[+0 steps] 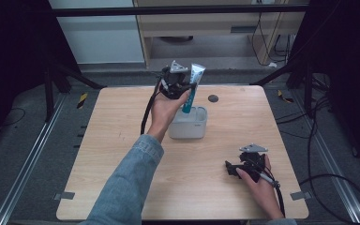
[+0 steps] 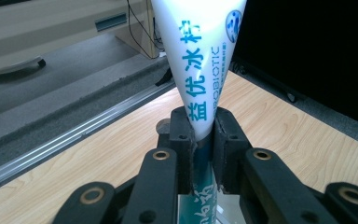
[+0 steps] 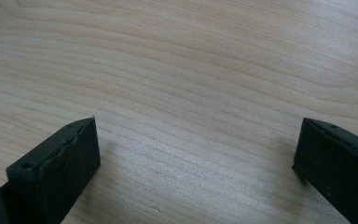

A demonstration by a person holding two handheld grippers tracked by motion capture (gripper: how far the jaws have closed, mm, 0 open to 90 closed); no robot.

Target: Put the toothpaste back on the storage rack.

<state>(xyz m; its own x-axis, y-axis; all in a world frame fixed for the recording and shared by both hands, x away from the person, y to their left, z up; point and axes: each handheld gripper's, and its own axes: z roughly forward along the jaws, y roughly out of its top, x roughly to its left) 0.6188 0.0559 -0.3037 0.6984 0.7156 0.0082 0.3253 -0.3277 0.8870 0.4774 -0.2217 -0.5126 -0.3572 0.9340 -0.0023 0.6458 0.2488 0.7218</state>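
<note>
The left claw [image 1: 186,89] is clamped on a white and teal toothpaste tube [image 1: 193,86], which stands nearly upright with its lower, capped end down inside a small white container [image 1: 188,124] at the middle of the tabletop [image 1: 122,154], toward the far side. In the left gripper view the two black jaws pinch the tube [image 2: 204,74] at its narrower part, and the wide, flat crimped end fans out above them. The right claw [image 1: 236,168] rests low on the near right of the tabletop, jaws spread wide with nothing between them; its own view looks straight onto bare wood grain [image 3: 182,84]. The tube is likely light and soft-walled (a laminate that dents and springs back), so a hard squeeze around the belly could deform it or push paste toward the cap. Its smooth printed skin may slip under the pads if it tilts. The safest hold seems to be where the claw has it now, across the flat faces, above the container's rim. The container looks light enough to shift if the tube drags against its wall.
</note>
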